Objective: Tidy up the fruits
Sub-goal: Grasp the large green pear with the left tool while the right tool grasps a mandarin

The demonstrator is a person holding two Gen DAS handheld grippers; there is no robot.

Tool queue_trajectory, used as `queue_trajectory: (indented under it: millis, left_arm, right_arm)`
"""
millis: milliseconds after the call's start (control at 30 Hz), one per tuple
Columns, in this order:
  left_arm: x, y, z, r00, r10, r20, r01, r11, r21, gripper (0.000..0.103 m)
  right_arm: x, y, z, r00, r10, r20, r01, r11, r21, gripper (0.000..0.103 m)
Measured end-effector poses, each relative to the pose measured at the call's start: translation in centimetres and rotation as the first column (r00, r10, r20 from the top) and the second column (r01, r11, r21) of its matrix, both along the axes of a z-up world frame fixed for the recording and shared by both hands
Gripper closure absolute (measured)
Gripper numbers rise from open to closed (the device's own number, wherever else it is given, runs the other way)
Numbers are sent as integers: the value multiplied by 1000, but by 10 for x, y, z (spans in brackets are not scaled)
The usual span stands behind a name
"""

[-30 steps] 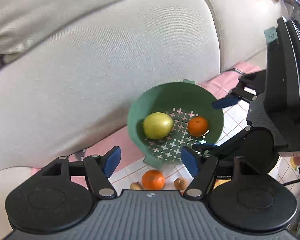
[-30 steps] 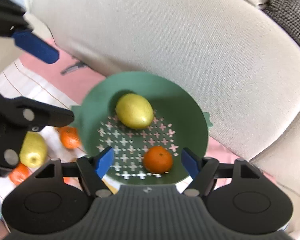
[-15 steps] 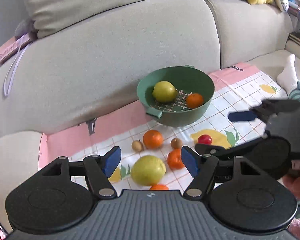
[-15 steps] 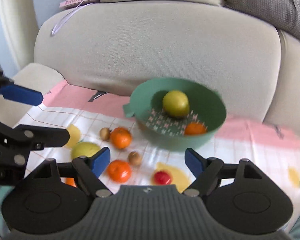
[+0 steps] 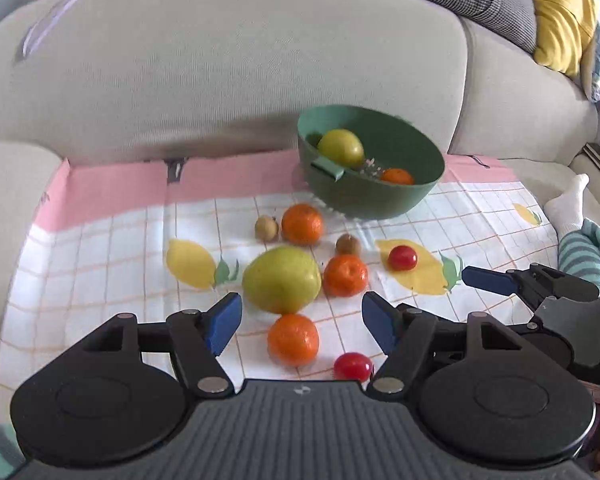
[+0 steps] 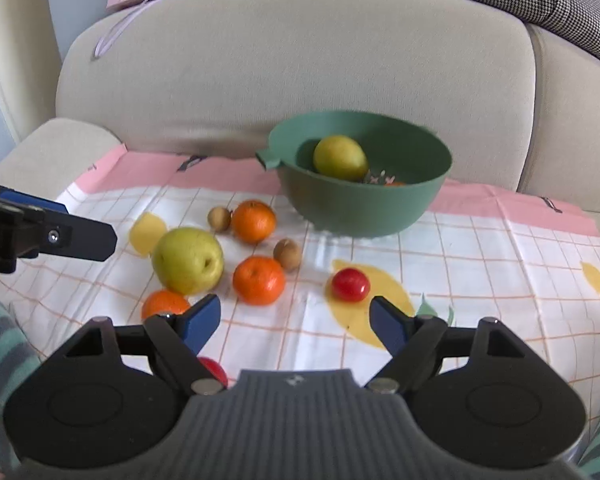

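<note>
**Both grippers empty above the fruits**

My left gripper (image 5: 302,322) is wide open and holds nothing. Between its blue fingers I see one orange (image 5: 293,339) lying on the cloth, and just beyond it the big yellow-green pear (image 5: 282,284). My right gripper (image 6: 296,320) is also open and empty – only the checked cloth (image 6: 480,264) with printed lemons is under it.

The green bowl (image 6: 360,208) stands at the back of the cloth, near the sofa backrest (image 6: 300,64). Inside it there is a second pear (image 6: 340,158) and one orange (image 5: 397,176) at the bottom.

The other fruits lie loose on the cloth in front of the bowl: an orange (image 6: 254,221) with a small brown fruit (image 6: 219,218) just beside it, another orange (image 6: 259,280) near a second brown fruit (image 6: 287,255), and a red cherry tomato (image 6: 350,285) on a printed lemon. One more tomato (image 5: 353,365) lies close to my left gripper – partly hidden by its body.
</note>
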State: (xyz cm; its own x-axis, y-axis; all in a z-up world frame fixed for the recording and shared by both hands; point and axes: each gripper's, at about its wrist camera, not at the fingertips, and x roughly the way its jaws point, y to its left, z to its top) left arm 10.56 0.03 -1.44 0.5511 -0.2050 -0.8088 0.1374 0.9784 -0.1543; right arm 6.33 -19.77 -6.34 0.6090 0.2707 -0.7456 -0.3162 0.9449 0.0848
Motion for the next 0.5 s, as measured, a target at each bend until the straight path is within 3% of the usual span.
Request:
queue_trajectory:
  millis: [167, 500]
  left_arm:
    - [2, -3, -18, 999, 0, -34, 0, 1000, 9, 22]
    - [16, -7, -40, 1000, 4, -26, -4, 1000, 26, 22]
  right_arm:
    - [0, 2, -6, 1000, 10, 6, -10, 1000, -24, 25]
    - [11, 10, -19, 997, 71, 12, -71, 997, 13, 36]
